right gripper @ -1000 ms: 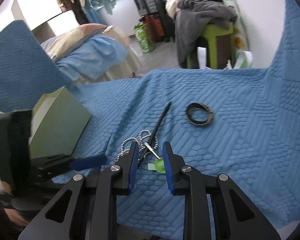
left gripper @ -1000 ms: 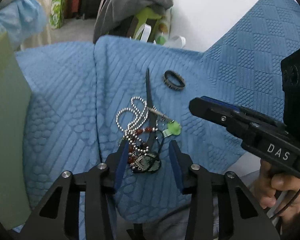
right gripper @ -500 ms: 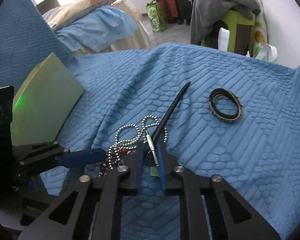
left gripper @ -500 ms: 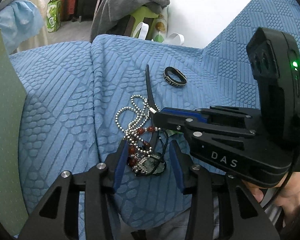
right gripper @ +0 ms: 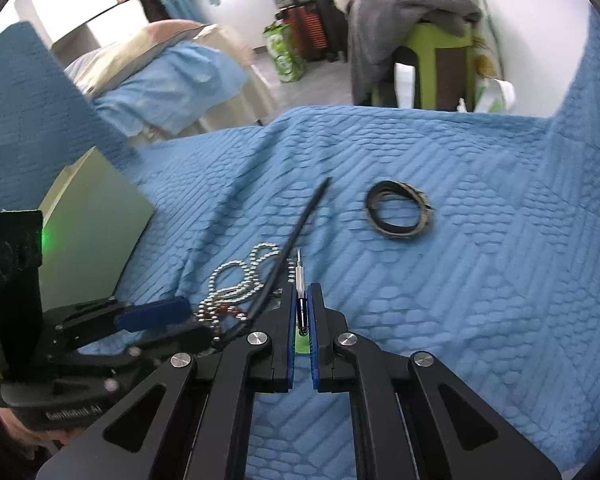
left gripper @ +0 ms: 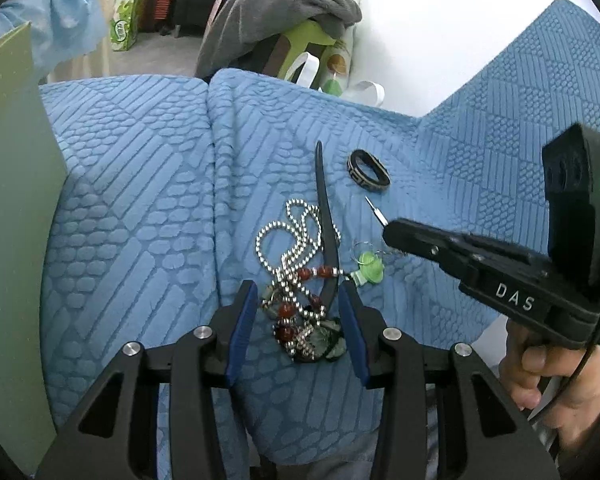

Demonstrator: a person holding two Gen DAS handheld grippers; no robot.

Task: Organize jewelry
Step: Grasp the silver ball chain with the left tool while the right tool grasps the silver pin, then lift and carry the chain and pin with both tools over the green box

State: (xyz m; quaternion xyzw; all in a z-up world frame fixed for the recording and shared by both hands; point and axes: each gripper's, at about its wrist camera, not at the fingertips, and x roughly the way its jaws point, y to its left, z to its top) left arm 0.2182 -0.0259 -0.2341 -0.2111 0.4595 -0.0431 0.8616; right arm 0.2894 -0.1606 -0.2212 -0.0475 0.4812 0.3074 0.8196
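Half a second ago the right tool [right gripper: 301, 308] sat low over the jewelry pile; now it is raised and drawn off to the right, pinching a small silver pin [right gripper: 299, 270] between its pressed-together blue pads, the pin's tip poking out ahead. From the left view, a thin chain runs from that tool [left gripper: 388, 229] down to a green charm [left gripper: 369, 271] lying on the blue quilted bedspread [left gripper: 140, 200]. The left tool [left gripper: 296, 324] is spread wide, its pads flanking a heap of red and green beads [left gripper: 300, 328] near the bedspread's front edge. A silver ball chain [left gripper: 288, 236] loops just beyond the beads, crossed by a black stick [left gripper: 325, 216]. A dark ring-shaped bracelet [left gripper: 368, 171] lies apart, farther back to the right. A pale green box [right gripper: 92, 216] stands at the left edge.
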